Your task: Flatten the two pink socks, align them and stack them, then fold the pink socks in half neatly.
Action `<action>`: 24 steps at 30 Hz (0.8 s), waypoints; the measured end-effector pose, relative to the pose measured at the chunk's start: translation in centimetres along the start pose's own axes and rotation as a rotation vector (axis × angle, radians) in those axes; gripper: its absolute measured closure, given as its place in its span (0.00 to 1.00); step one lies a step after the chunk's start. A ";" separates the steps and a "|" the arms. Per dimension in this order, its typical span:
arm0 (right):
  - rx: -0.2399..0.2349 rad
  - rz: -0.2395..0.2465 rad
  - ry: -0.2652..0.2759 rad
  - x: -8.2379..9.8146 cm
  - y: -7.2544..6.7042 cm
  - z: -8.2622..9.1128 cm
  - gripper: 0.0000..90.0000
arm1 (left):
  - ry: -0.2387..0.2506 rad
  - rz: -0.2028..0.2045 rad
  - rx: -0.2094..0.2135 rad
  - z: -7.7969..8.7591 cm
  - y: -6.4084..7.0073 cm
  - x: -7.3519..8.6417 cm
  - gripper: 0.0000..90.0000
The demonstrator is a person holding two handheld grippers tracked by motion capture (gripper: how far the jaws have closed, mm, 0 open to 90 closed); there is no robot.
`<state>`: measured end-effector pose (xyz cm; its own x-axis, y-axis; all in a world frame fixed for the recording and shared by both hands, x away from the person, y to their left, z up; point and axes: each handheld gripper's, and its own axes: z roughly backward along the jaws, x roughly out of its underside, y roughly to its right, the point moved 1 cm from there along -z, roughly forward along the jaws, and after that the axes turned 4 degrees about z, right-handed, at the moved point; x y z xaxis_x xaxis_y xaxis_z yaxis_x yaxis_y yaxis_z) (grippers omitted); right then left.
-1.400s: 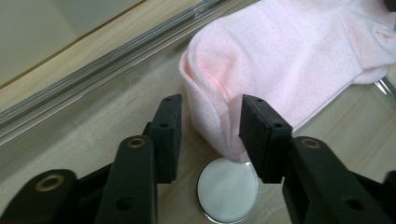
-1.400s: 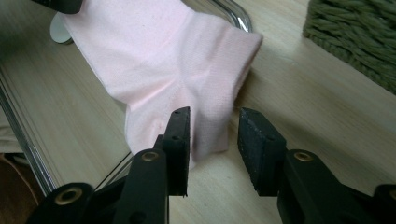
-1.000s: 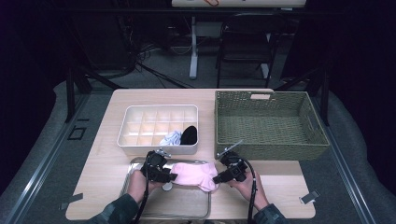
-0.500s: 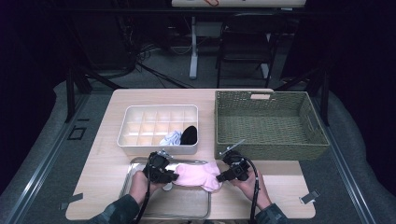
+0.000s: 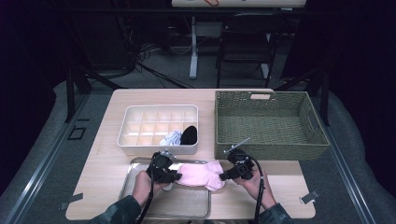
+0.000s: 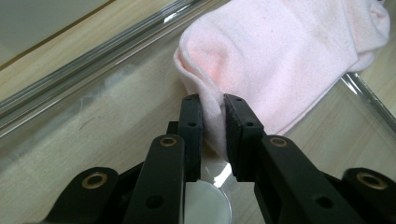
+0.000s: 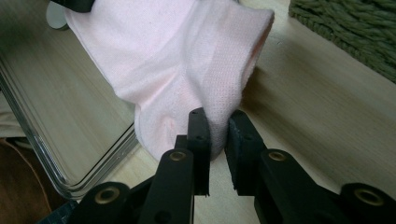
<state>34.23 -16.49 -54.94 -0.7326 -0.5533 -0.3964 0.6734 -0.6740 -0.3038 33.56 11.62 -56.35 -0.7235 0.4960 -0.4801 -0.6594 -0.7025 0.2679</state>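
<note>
Pink sock (image 5: pixel 201 174), stretched flat between both grippers at about 6 o'clock on the table (image 5: pixel 107 163), half over the metal tray (image 5: pixel 187 205) and half over the bare wood past the tray's right rim. Pinched at its 9 o'clock end by the left gripper (image 5: pixel 176 176): in the left gripper view, a fold of the sock (image 6: pixel 280 60) squeezed between the two black pads (image 6: pixel 192 121), with only the thickness of the fabric left between them, after closing down on it over the last moment. Clamped at its 3 o'clock end by the right gripper (image 5: pixel 224 177): in the right gripper view, the ribbed end of the sock (image 7: pixel 177 60) nipped between the jaws, likewise drawn nearly together on the cloth after a slight further closing. Seen there too, the tray's raised rim (image 7: pixel 70 182) running under the sock's lower edge, and a strip of woven basket at 1 o'clock.

Farther out, at 12 o'clock from the sock, a white divided organiser (image 5: pixel 149 126) holding a pale bundle (image 5: pixel 171 138) and a black bundle (image 5: pixel 189 134) in its near-right cells. At 2 o'clock, a green wicker basket (image 5: pixel 224 121), just beside the organiser.
</note>
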 end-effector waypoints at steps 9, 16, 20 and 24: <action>0.003 0.004 0.000 0.1 0.1 0.6 0.90 | -0.002 -0.015 0.003 -0.2 0.1 -0.3 0.87; -0.017 0.012 0.019 0.0 -0.3 1.1 0.90 | 0.003 -0.020 -0.014 -0.3 0.4 -0.4 0.88; -0.009 0.021 0.044 -0.1 -0.7 1.7 0.90 | -0.004 -0.033 -0.004 -0.4 0.4 -0.5 0.88; -0.010 0.035 0.045 -0.2 -0.9 2.0 0.90 | -0.001 -0.033 -0.004 -0.4 0.5 -0.5 0.89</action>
<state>33.61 -16.77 -52.82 -0.7037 -0.5537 -0.4452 0.6995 -0.6498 -0.2974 33.74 10.80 -56.34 -0.7015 0.5197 -0.4877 -0.6822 -0.6878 0.2482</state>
